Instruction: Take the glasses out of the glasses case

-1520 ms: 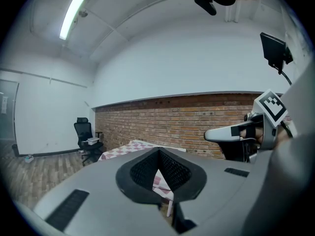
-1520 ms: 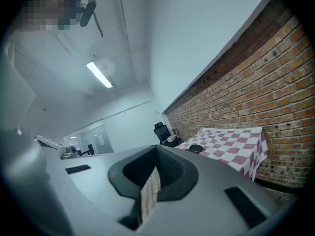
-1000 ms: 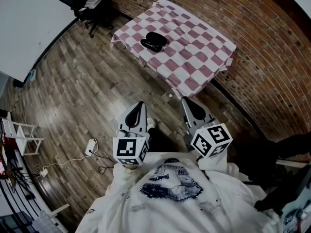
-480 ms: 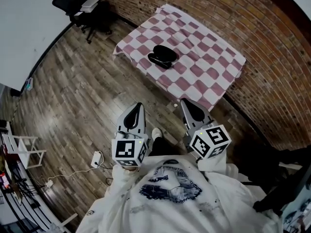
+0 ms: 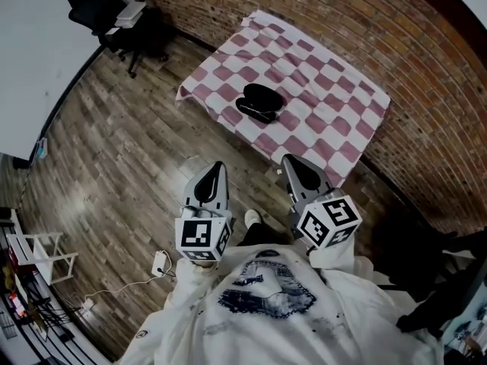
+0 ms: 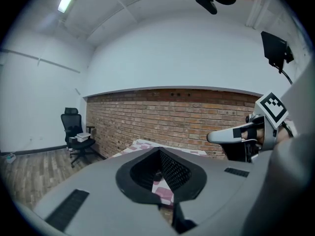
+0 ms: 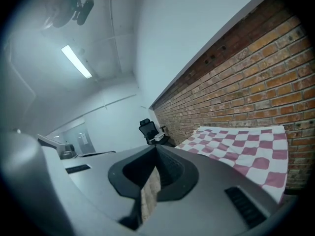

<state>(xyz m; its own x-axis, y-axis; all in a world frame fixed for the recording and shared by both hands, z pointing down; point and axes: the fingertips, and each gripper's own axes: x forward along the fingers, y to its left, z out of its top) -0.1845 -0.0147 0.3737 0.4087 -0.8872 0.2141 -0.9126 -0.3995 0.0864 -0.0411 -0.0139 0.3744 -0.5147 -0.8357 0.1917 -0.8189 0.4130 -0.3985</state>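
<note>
Your left gripper (image 5: 218, 166) and right gripper (image 5: 289, 160) both have their jaws pressed together, nothing pinched, above the wooden floor (image 5: 129, 150). The black glasses case (image 5: 260, 102) lies on the checked tablecloth (image 5: 329, 97) — well ahead of both tips, untouched.

Inside of the distant glasses case (image 5: 260, 102): too small

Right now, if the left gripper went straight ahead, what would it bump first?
Probably the near edge of the checked tablecloth. Nothing shows between it and the left gripper, though depth is unclear.
</note>
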